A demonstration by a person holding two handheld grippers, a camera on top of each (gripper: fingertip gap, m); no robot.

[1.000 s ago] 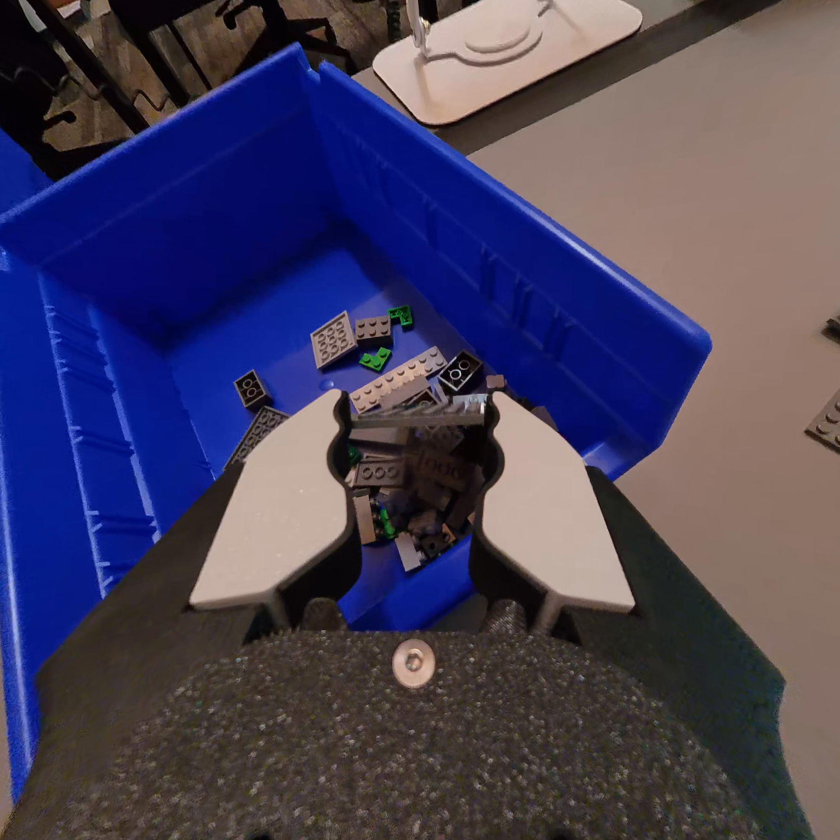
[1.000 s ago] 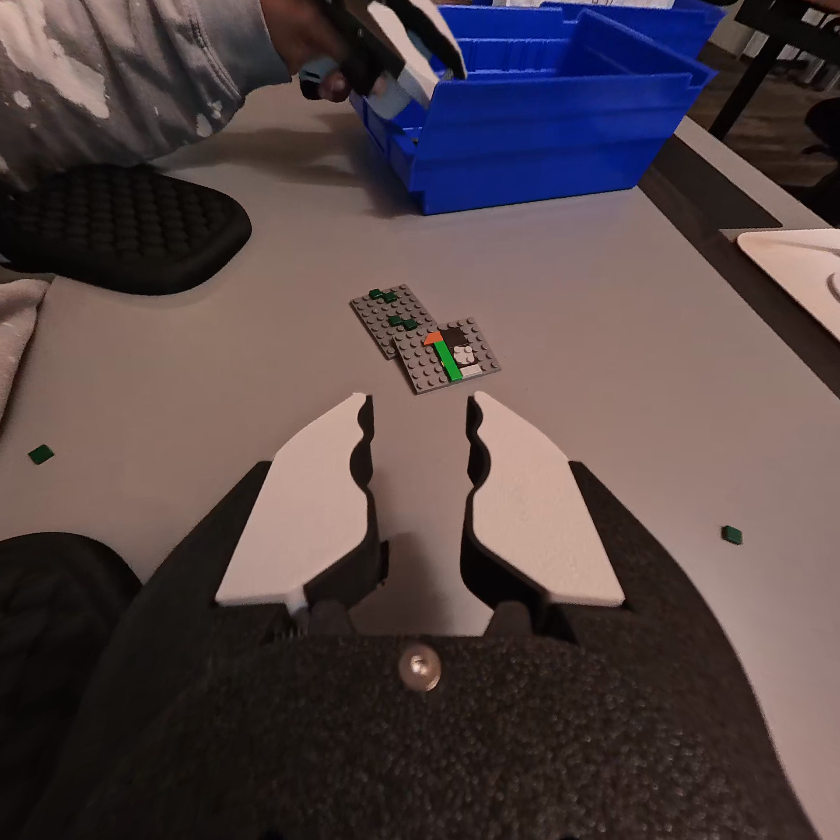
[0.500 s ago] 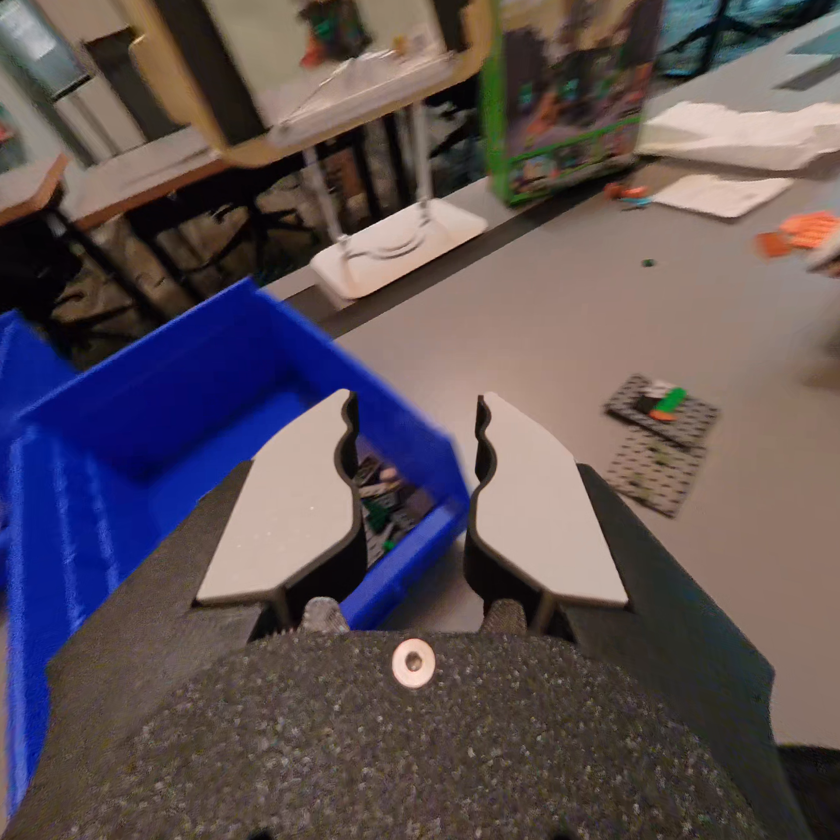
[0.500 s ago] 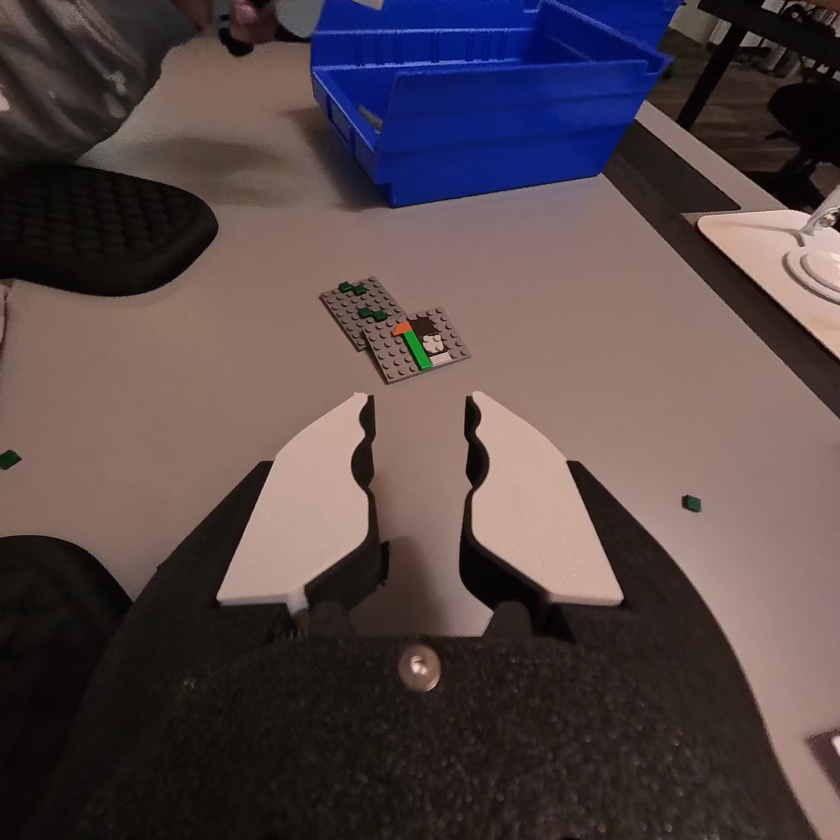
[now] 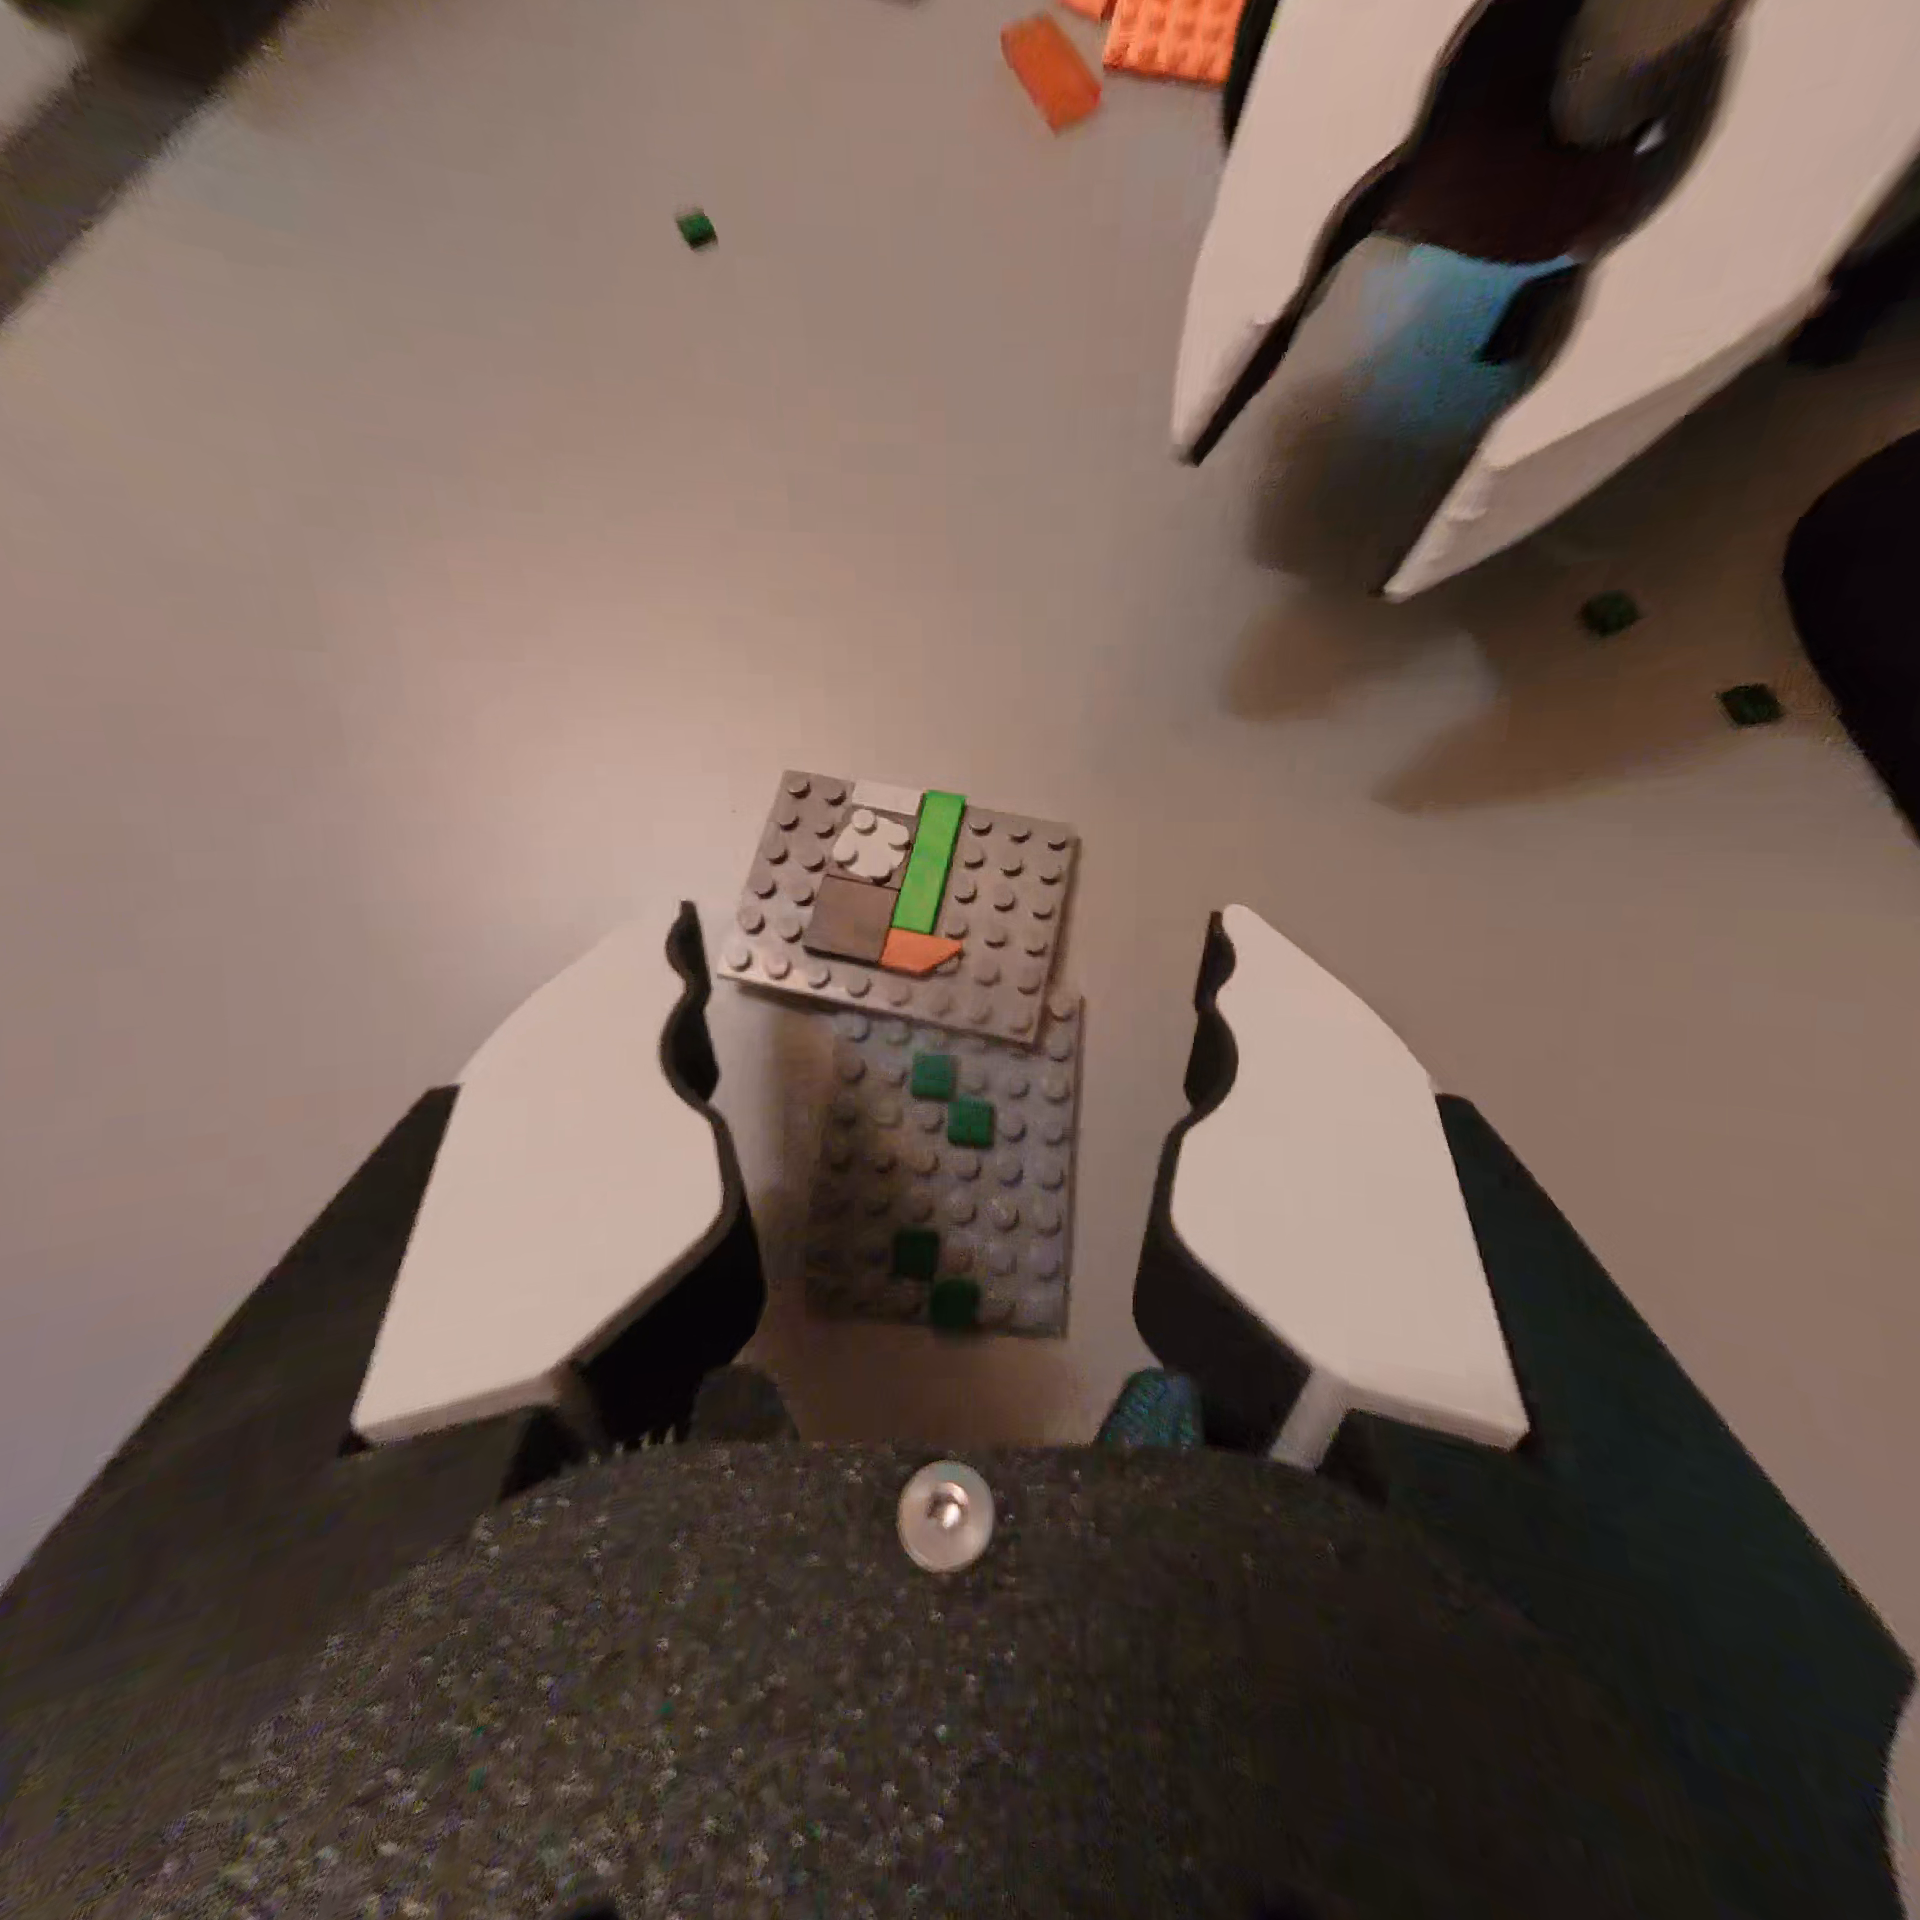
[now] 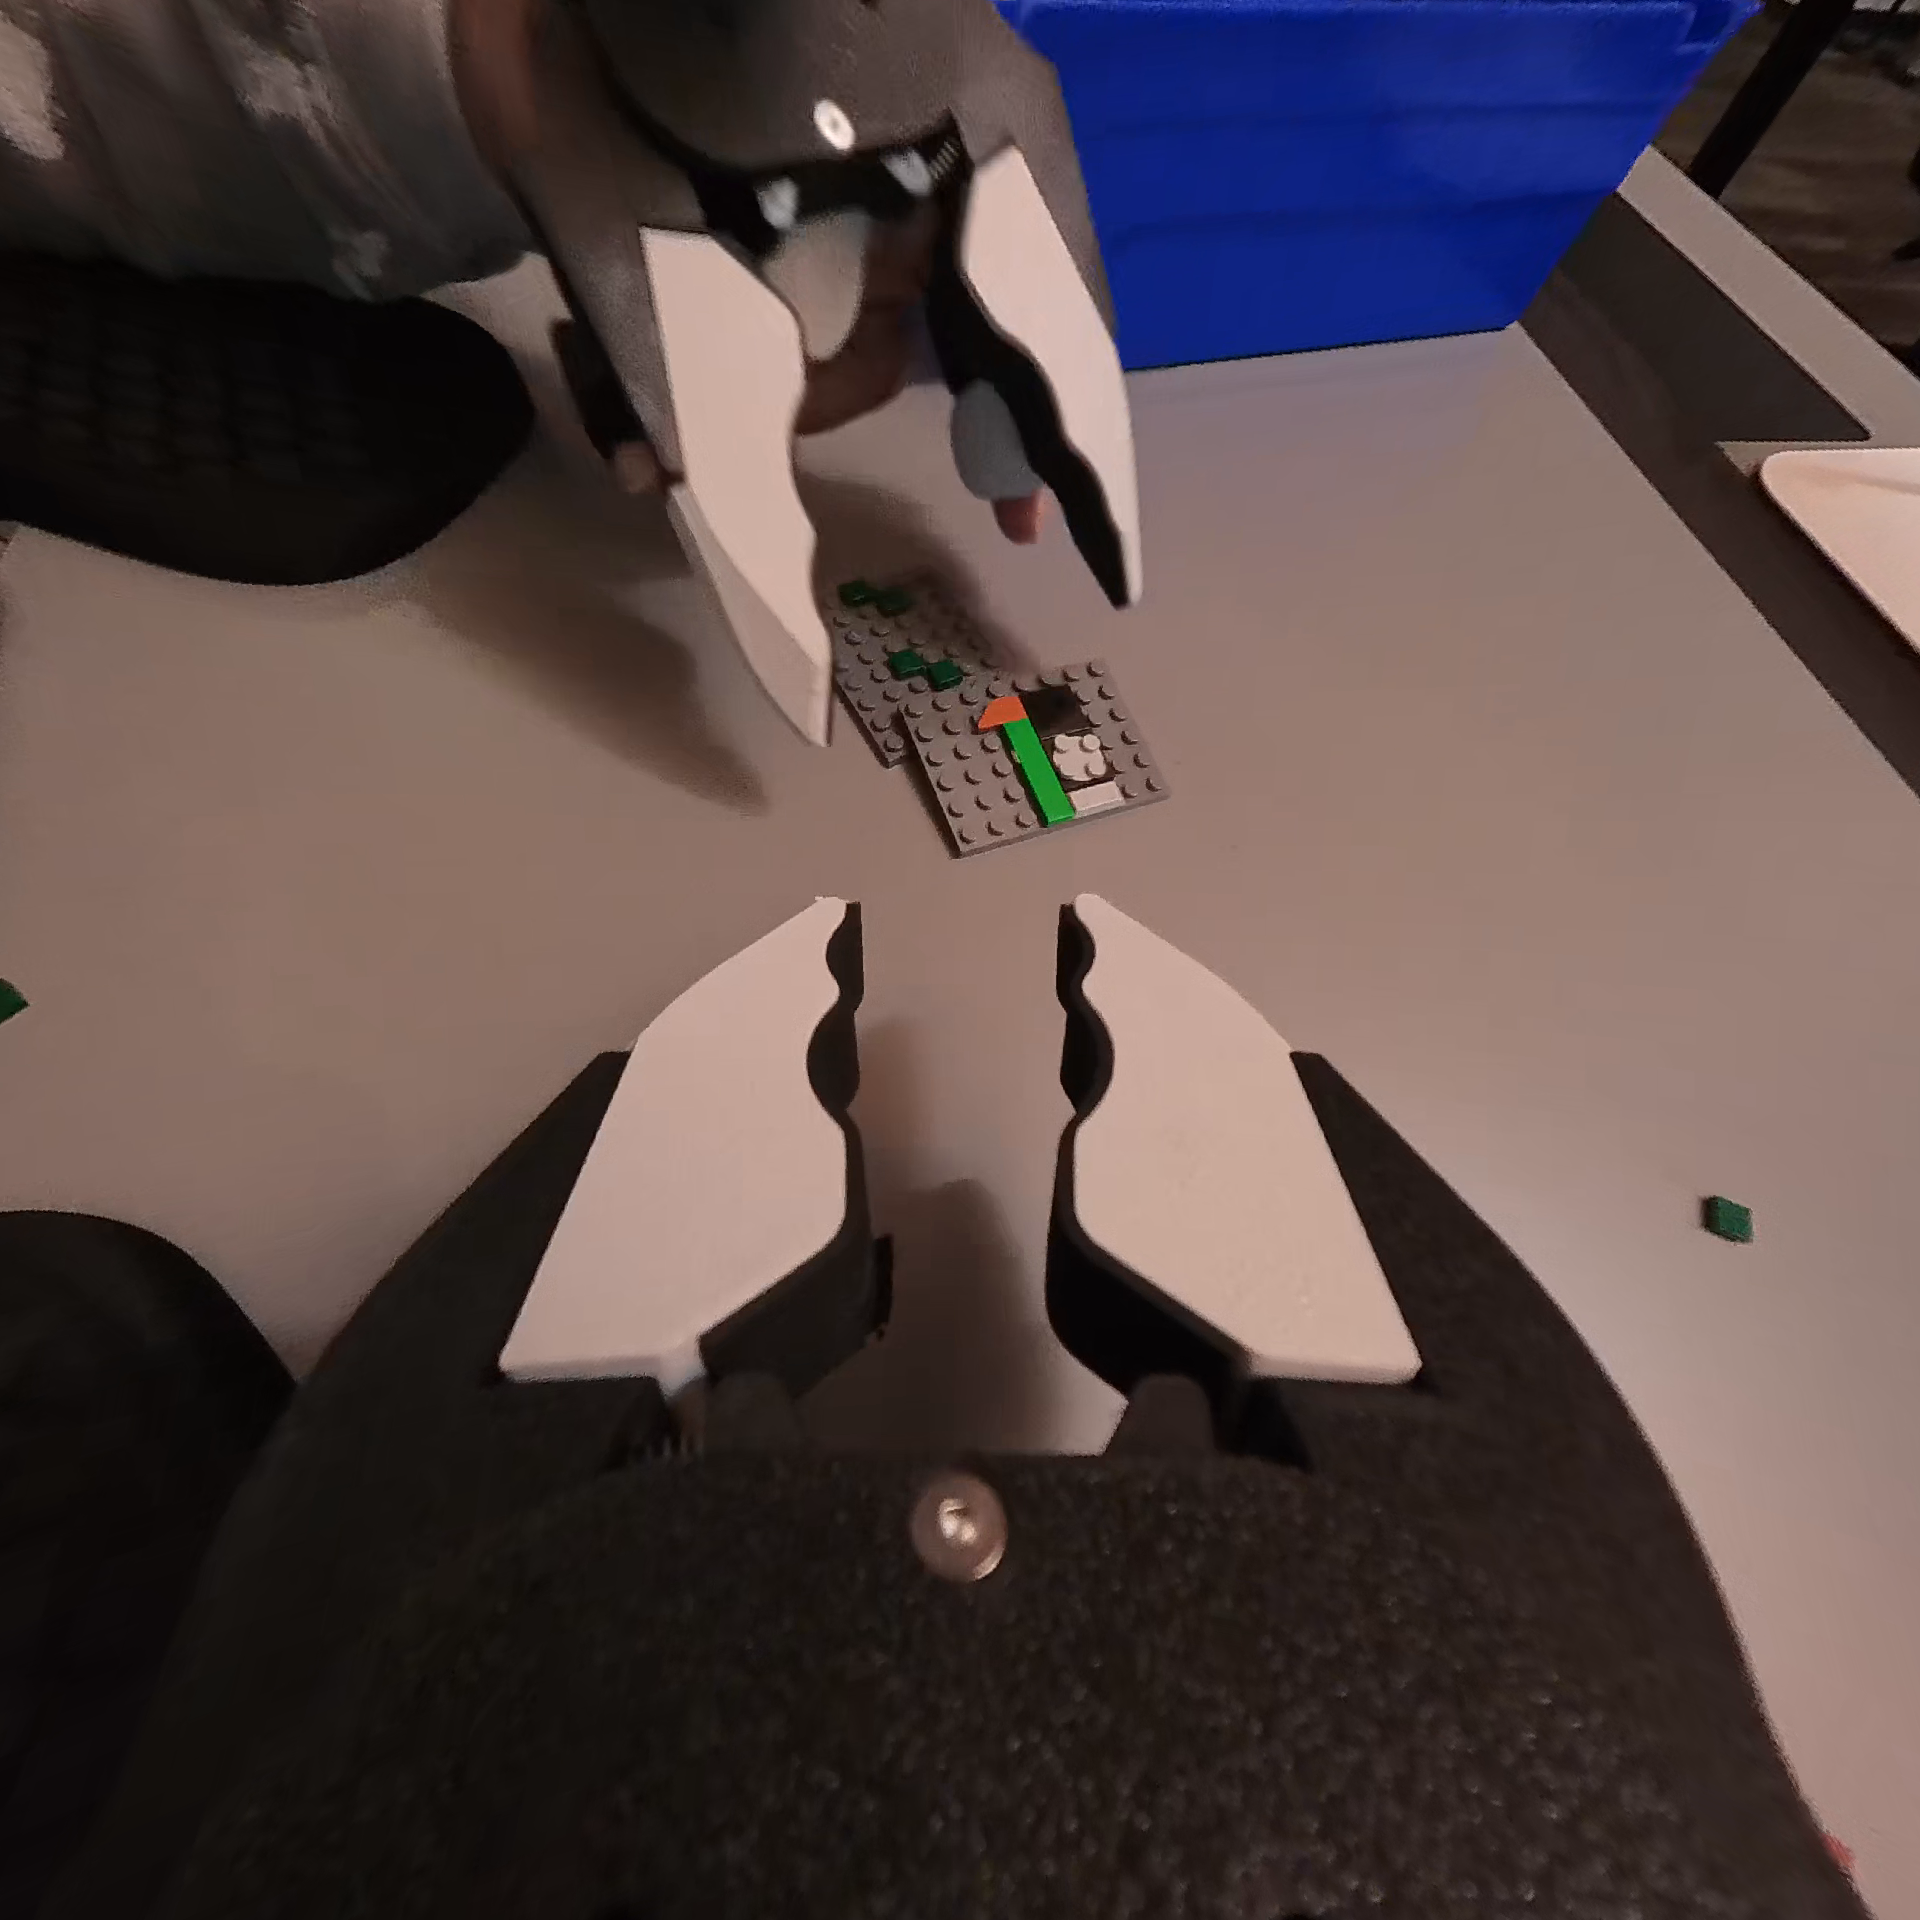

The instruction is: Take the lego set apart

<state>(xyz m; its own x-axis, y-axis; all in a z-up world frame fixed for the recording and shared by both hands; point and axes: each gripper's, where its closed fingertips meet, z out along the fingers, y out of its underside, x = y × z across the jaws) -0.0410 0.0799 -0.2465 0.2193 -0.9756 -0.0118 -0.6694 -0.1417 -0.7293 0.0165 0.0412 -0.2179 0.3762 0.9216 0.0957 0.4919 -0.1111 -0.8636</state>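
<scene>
Left gripper (image 5: 945,925): I hold it above the lego set, pointing down; its jaws stand wide apart, one on each side of the plates, and hold nothing.
Right gripper (image 6: 961,914): I hold it low over the table, aimed at the set from the opposite side; its jaws are parted by a moderate gap with only bare table between them.
Lego set: two grey studded plates lie flat on the grey table (image 5: 364,623), one corner of the first overlapping the second.
Upper plate (image 5: 997,935): carries a bright green strip (image 5: 932,862), a dark square tile, a pale grey piece and an orange wedge (image 5: 920,952), all still attached.
Lower plate (image 5: 997,1226): carries four small dark green tiles in two diagonal pairs.
Loose pieces: small dark green tiles lie scattered on the table, one (image 6: 1728,1218) off to my right gripper's right side; orange pieces (image 5: 1049,88) lie at the far edge of the left wrist view.
Blue bin (image 6: 1351,177): stands on the table beyond the set, well apart from it.
Contact: neither gripper touches the plates.
</scene>
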